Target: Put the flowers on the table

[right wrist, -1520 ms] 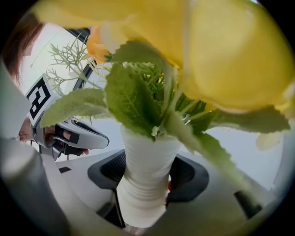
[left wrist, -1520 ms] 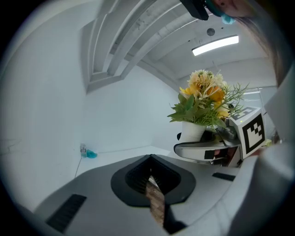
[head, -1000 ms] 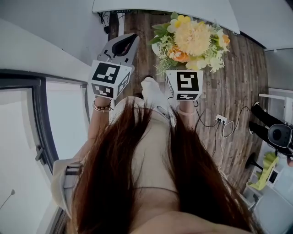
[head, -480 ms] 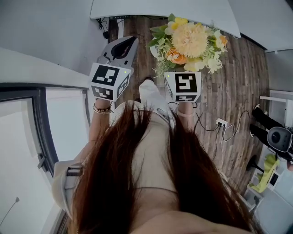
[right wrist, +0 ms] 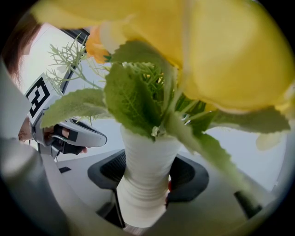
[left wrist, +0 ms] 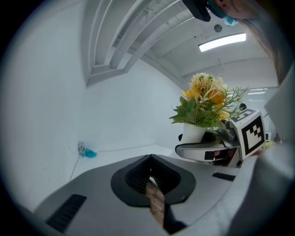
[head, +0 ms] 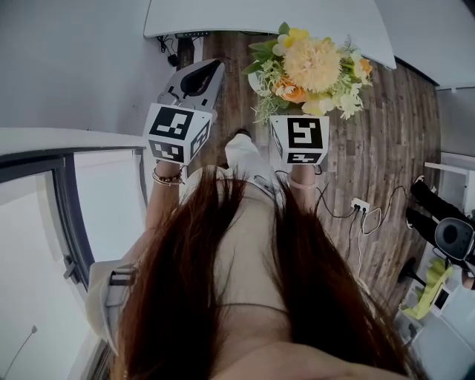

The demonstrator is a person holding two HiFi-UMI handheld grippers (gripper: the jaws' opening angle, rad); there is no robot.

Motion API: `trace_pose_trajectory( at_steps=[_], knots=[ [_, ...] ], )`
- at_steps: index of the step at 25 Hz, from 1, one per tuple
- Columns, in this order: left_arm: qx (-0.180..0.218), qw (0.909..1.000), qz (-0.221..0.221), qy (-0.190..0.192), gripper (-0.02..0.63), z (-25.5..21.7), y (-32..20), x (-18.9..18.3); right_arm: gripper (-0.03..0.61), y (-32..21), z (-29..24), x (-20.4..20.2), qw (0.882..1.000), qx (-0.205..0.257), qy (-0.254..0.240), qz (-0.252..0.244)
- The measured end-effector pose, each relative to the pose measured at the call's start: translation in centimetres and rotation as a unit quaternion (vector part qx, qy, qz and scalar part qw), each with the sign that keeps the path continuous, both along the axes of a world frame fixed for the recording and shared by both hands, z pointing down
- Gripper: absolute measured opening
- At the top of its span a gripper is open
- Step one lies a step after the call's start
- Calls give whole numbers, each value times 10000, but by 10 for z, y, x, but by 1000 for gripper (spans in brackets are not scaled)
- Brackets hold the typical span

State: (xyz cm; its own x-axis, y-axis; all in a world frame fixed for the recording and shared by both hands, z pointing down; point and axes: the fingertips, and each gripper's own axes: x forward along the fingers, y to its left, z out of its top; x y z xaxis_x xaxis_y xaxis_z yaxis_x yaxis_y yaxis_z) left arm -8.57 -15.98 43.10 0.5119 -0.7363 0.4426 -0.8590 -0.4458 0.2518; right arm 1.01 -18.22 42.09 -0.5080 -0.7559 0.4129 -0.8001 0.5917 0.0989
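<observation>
Right gripper [right wrist: 145,198]: jaws clamped on the lower body of a white ribbed vase [right wrist: 150,161], one dark pad on each side, vase upright. Flowers [right wrist: 221,55] in the vase, yellow and orange blooms with green leaves, fill the top of the right gripper view.

Left gripper [left wrist: 150,177]: jaws closed together with only a thin slit between them, nothing held. Wood floor shows through the slit.

Head view: both grippers are held out in front of the person, left gripper [head: 194,78] beside the flowers [head: 312,67] and apart from them. The flowers are in the air over the wood floor [head: 386,148], not on the table. The white table [head: 223,15] lies just ahead, and the top blooms overlap its edge in this view. A cable [head: 360,204] lies on the floor to the right.

Left gripper view: the vase [left wrist: 193,132] and the right gripper's marker cube [left wrist: 251,131] sit to the right, level with the left gripper.
</observation>
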Motion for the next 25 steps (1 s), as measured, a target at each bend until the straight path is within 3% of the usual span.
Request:
trace_pose_trajectory(
  at_steps=[9, 15, 25],
  knots=[
    [-28, 9999, -80, -107, 2, 13, -40, 11, 287, -40, 17, 12, 9999, -57, -66, -74],
    [100, 9996, -257, -55, 2, -9, 10, -9, 287, 5, -3, -7, 9997, 61, -82, -233],
    [256, 9989, -399, -22, 2, -5, 7, -10, 287, 0, 2, -13, 9989, 180, -99, -425]
  ],
)
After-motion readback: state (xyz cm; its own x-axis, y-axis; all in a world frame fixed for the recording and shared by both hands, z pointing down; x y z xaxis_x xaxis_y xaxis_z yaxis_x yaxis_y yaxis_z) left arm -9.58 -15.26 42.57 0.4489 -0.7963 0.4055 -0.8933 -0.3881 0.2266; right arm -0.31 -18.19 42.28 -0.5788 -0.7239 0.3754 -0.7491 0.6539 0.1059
